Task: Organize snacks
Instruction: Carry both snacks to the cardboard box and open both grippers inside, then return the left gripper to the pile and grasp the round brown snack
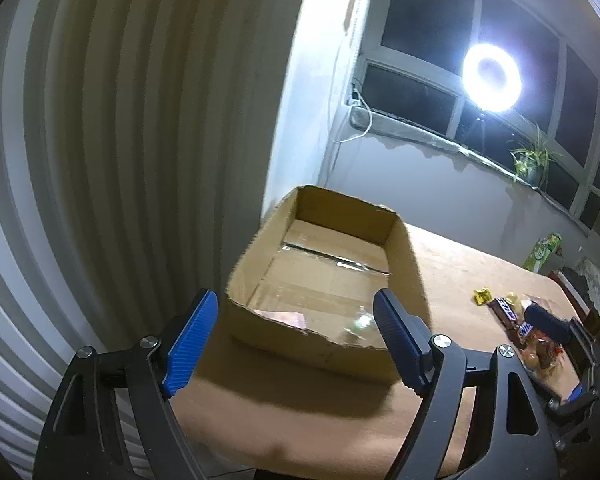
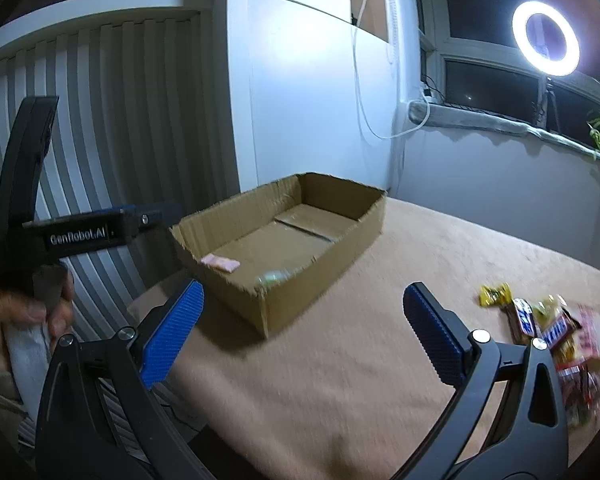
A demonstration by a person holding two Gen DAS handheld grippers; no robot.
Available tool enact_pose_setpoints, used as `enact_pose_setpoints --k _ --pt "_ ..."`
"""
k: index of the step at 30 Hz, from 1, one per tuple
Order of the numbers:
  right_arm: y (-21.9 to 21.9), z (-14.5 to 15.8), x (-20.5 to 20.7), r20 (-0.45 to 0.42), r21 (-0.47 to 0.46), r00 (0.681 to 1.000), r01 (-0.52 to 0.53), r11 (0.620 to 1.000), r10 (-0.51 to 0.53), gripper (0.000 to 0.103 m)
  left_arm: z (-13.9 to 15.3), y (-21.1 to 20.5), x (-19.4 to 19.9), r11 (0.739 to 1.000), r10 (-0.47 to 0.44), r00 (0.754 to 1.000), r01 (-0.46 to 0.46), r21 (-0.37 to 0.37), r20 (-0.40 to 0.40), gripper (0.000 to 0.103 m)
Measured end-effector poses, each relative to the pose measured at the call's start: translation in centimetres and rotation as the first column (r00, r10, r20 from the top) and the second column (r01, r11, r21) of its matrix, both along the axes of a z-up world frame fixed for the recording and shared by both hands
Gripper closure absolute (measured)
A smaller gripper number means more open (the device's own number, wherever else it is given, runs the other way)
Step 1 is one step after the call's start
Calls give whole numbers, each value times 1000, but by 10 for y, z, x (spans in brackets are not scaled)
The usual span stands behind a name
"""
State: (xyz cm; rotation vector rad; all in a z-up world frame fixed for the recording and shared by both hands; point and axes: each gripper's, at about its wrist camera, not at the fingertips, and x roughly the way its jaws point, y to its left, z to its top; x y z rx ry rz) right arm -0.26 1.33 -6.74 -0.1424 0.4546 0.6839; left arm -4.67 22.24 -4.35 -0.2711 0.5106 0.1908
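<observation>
An open cardboard box (image 1: 404, 248) (image 2: 340, 256) stands at the table's far left. Inside lie a pink packet (image 1: 288, 317) (image 2: 221, 263) and a clear, greenish wrapped snack (image 1: 360, 322) (image 2: 274, 276). My left gripper (image 1: 296, 320) is open and empty, just in front of the box's near wall. My right gripper (image 2: 304, 308) is open and empty, above the table right of the box. A pile of snacks (image 2: 556, 328) (image 1: 516, 312), with chocolate bars and a yellow wrapper (image 2: 494, 294), lies at the right. The left gripper's body also shows in the right wrist view (image 2: 80, 232).
The table (image 2: 380, 380) has a tan cloth. A ribbed grey radiator wall (image 1: 100, 160) is at the left. A ring light (image 2: 546, 38) and a plant (image 1: 534, 160) stand by the window sill. A green carton (image 1: 544, 252) sits at the table's far right.
</observation>
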Motion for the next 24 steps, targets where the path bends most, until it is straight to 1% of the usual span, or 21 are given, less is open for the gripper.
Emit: enact_pose_setpoints --k 12,17,24 --pt "-67 -2 -15 -1 2 994 107 994 -107 1 16 -52 1 992 -115 993 114 51 7 22" --pt "-96 -7 -13 -18 15 987 159 987 -158 1 21 -77 5 983 -169 986 169 76 -6 22" --pt "-135 -16 -9 -45 16 976 216 976 -215 1 16 -114 18 965 -241 969 244 94 -46 22"
